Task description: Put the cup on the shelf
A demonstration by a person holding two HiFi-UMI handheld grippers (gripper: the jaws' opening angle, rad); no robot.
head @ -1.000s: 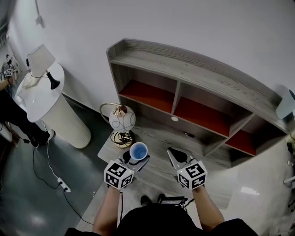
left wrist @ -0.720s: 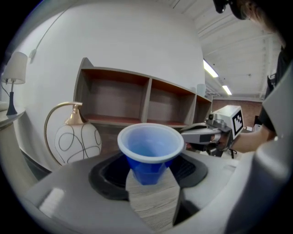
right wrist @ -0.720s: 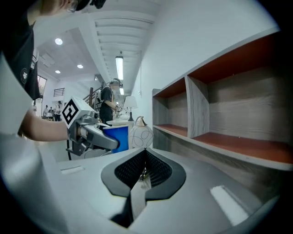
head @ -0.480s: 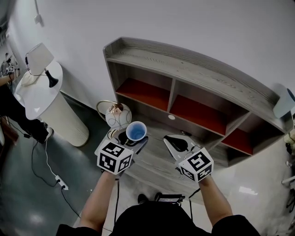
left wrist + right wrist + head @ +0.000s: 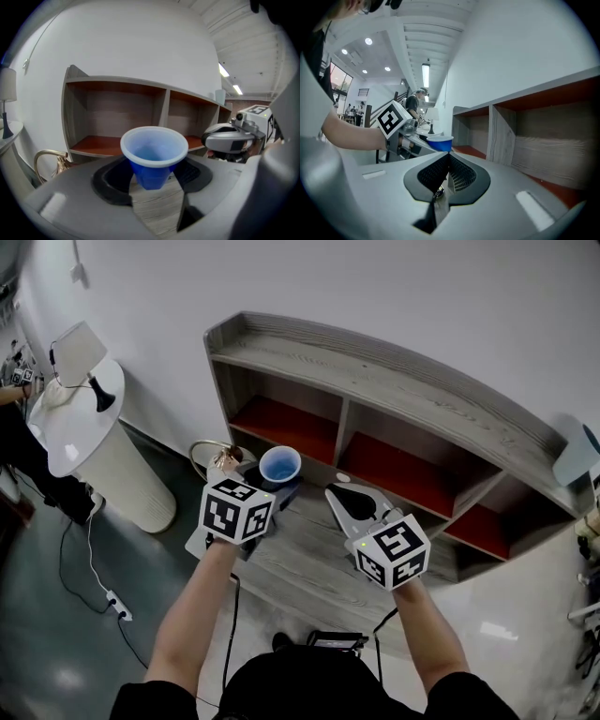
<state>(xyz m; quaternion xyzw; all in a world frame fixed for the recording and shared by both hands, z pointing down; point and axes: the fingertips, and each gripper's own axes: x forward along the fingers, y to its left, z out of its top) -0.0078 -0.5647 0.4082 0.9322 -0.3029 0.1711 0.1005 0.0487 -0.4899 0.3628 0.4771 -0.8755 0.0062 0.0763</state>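
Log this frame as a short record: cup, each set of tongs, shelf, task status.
cup: blue cup, upright, held in the air in front of the shelf
left tongs: left tongs closed on the blue cup
right tongs: right tongs shut, nothing between them
shelf: grey shelf, red compartment floors, no cup in it
status: cup not yet placed

Grey wood shelf (image 5: 394, 371) against a white wall: open compartments with red floors, and a wide lower ledge (image 5: 300, 568) in front. On the ledge: gold-framed lamp (image 5: 59, 163) at the left end, small white disc (image 5: 341, 477) near the back, below a divider.
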